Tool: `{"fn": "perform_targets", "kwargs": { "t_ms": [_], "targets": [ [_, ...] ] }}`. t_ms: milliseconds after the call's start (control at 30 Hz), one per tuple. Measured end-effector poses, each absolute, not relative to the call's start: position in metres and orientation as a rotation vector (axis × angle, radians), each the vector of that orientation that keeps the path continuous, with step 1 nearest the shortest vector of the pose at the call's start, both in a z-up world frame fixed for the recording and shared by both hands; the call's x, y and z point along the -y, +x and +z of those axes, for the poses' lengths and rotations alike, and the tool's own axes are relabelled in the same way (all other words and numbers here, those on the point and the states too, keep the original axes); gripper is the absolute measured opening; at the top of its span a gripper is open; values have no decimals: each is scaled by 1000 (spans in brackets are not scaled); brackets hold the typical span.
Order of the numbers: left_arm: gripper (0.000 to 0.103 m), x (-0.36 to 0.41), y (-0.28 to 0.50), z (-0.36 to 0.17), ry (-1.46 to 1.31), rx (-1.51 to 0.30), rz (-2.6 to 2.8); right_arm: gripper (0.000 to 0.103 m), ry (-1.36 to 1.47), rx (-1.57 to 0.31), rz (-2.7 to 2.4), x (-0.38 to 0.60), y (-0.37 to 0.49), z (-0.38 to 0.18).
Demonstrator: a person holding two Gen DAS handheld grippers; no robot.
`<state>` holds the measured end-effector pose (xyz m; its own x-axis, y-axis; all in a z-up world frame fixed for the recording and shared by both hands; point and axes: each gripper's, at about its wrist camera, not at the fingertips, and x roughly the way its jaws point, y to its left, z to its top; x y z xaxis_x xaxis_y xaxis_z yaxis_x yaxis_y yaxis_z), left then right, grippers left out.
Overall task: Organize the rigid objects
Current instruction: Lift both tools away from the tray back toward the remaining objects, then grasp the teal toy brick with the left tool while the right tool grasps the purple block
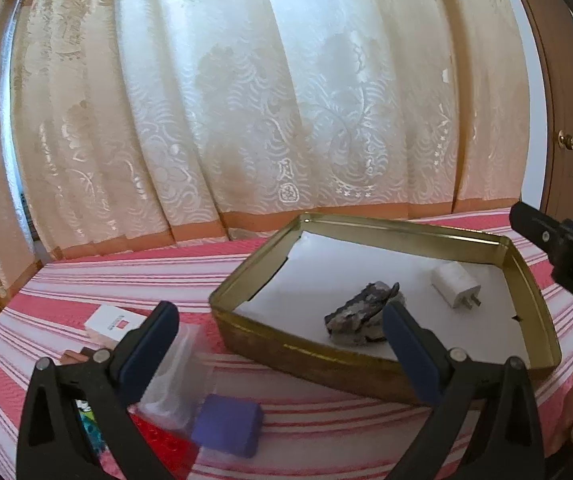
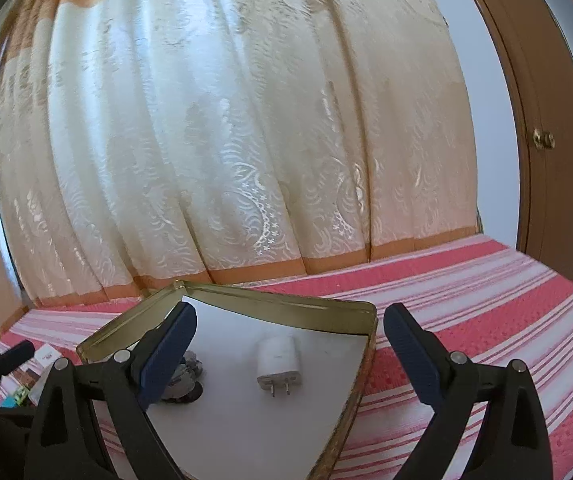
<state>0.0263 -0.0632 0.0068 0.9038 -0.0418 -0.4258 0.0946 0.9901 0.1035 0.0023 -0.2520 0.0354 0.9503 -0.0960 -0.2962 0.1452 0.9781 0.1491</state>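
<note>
Left gripper [image 1: 280,344] and right gripper [image 2: 289,350] both gape empty at lower frame, beyond them the shallow gold tin [image 1: 246,280], white-lined, at centre frame holding a grey-black lumpy object [image 1: 360,312] and white plug charger [image 2: 278,362], cream curtain [image 1: 246,100] behind.

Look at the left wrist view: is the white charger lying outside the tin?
No, the charger lies inside the tin, on its white lining, to the right of a grey object.
</note>
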Motion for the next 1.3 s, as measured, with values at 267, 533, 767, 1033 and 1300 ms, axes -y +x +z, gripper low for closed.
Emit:
{"fn": "perform_targets", "kwargs": {
  "t_ms": [267,533,767,1033,1300],
  "targets": [
    [103,39,16,8,119,-433,-62,96,115,-258,-93,229,-7,35],
    [103,14,11,6,125,-447,-49,96,91,-264,-58,198,-16,33],
    [103,-14,10,4,112,-477,-39,96,107,-279,-13,175,-22,31],
    [103,-49,2,0,134,-516,-33,96,148,-325,60,149,-19,26],
    [103,-79,4,-16,136,-663,-17,96,152,-510,166,110,4,9]
  ]
}}
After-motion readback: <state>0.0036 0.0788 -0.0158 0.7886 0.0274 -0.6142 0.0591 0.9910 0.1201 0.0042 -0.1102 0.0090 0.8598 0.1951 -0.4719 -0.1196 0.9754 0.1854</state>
